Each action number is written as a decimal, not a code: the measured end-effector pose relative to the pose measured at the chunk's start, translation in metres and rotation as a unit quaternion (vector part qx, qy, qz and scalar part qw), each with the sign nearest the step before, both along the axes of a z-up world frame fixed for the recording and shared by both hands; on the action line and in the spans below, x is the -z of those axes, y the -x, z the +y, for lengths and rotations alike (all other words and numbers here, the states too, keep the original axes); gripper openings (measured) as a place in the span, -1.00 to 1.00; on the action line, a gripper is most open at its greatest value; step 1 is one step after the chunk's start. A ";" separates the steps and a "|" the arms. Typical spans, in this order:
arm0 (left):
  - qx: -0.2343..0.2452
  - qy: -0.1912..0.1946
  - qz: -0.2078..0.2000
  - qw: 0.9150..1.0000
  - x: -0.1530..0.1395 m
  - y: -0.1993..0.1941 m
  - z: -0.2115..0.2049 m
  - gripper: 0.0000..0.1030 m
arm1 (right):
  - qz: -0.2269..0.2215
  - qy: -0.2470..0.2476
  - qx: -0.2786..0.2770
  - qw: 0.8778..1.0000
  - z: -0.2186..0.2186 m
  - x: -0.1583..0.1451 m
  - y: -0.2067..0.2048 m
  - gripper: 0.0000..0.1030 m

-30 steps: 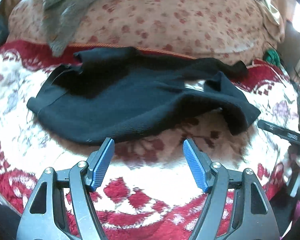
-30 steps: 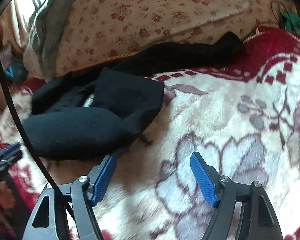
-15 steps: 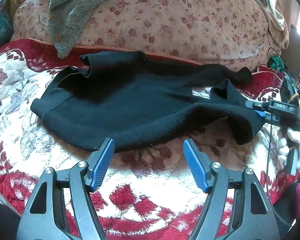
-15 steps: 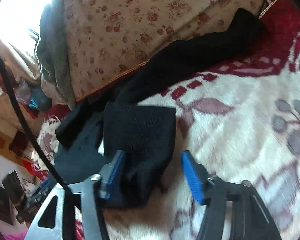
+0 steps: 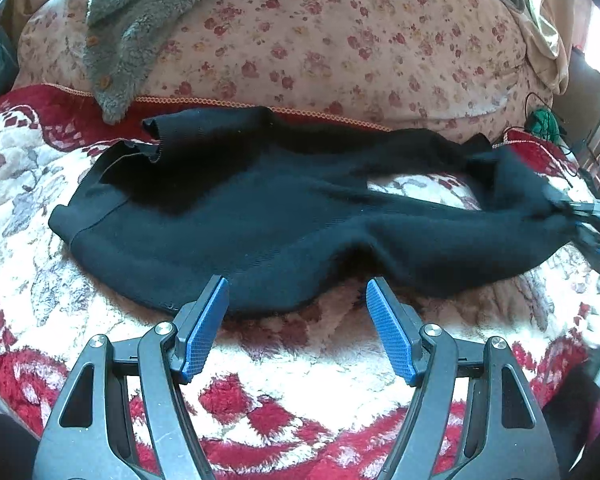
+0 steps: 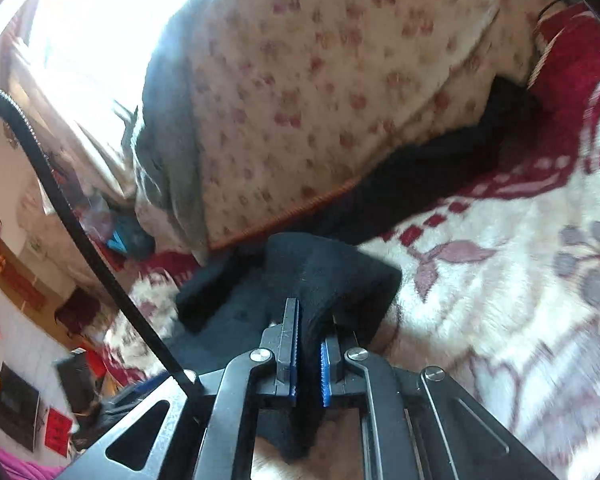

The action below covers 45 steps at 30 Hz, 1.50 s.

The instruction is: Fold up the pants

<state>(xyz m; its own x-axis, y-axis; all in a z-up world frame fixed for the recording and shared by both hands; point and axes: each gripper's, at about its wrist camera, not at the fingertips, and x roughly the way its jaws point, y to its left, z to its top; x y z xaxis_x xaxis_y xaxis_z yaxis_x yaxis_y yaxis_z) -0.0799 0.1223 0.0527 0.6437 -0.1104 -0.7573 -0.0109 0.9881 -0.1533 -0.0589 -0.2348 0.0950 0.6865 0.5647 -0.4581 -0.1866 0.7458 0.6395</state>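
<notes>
Blue pads on my right gripper (image 6: 308, 354) pinched tight on cuff end of black pants (image 6: 332, 280), fabric bunched btwn jaws, lifted off blanket. My left gripper (image 5: 296, 308) spread wide, holding nothing, tips just short of pants' (image 5: 260, 220) near edge. Pants lie stretched across red-and-white floral blanket (image 5: 300, 364), waistband toward left, one leg drawn out right to right gripper (image 5: 592, 232). Behind: floral quilt (image 5: 340, 48), grey fleece garment (image 5: 140, 28) draped on it.
</notes>
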 end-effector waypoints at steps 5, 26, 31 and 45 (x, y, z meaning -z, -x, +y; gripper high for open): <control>-0.007 0.000 -0.004 1.000 0.000 0.003 0.007 0.40 | -0.028 0.012 0.091 0.995 -0.028 -0.045 0.060 -0.92; -0.073 0.001 0.023 0.997 0.012 0.010 0.045 0.40 | 0.084 0.104 0.042 0.990 -0.031 0.004 0.047 -0.23; -0.062 -0.011 0.025 0.998 0.008 0.008 0.036 0.40 | 0.099 0.139 0.068 0.983 -0.021 0.034 -0.015 -0.23; -0.056 0.063 0.063 0.994 0.027 0.015 0.065 0.40 | 0.131 0.040 0.082 0.987 -0.058 0.034 0.043 -0.21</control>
